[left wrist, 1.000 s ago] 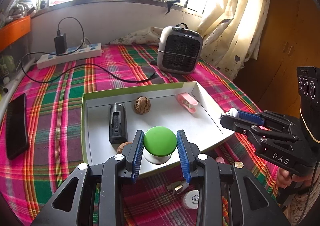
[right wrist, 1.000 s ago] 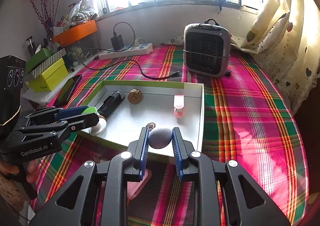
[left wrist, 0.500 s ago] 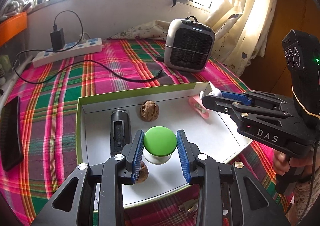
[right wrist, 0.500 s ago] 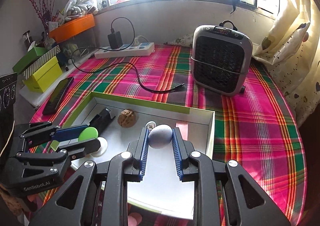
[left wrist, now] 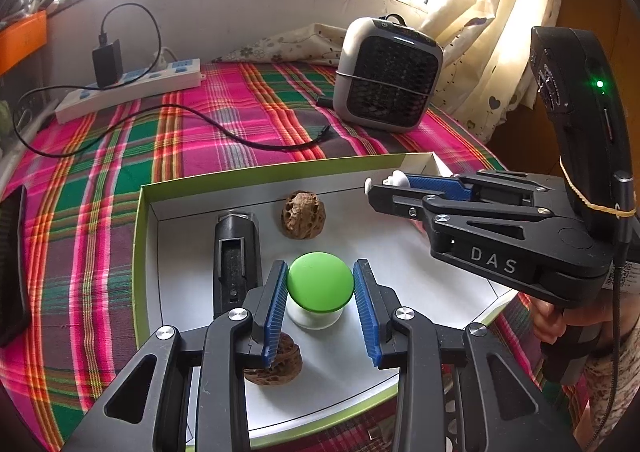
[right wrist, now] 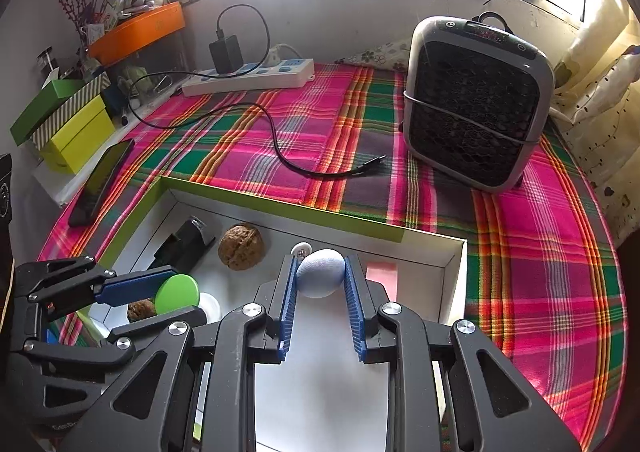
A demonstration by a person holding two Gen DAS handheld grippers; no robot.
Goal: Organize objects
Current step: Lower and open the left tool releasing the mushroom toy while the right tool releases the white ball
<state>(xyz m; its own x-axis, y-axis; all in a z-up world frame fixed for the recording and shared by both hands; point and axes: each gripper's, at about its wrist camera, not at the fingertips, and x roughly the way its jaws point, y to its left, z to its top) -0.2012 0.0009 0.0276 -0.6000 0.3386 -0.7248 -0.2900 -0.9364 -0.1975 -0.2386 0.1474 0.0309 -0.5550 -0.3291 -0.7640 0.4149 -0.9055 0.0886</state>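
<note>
Plaid-covered desk [left wrist: 240, 132] carries the green-rimmed white tray [left wrist: 141, 236]. Left gripper [left wrist: 320, 294] fingers clamp a green-capped white jar [left wrist: 320, 286] above it; right gripper [right wrist: 320, 286] fingers clamp a pale grey egg-shaped ball [right wrist: 320, 272]. Releasing high risks rolling; nearby walnuts [left wrist: 303, 215] obstruct placement.

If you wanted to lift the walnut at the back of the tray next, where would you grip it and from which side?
Probably grip the walnut across its rounded middle, coming from above. It sits free on the tray floor, apart from the black case to its left, so fingers fit on both flanks. Its ridged shell should help the pads hold; the round shape favours a centred pinch.
</note>
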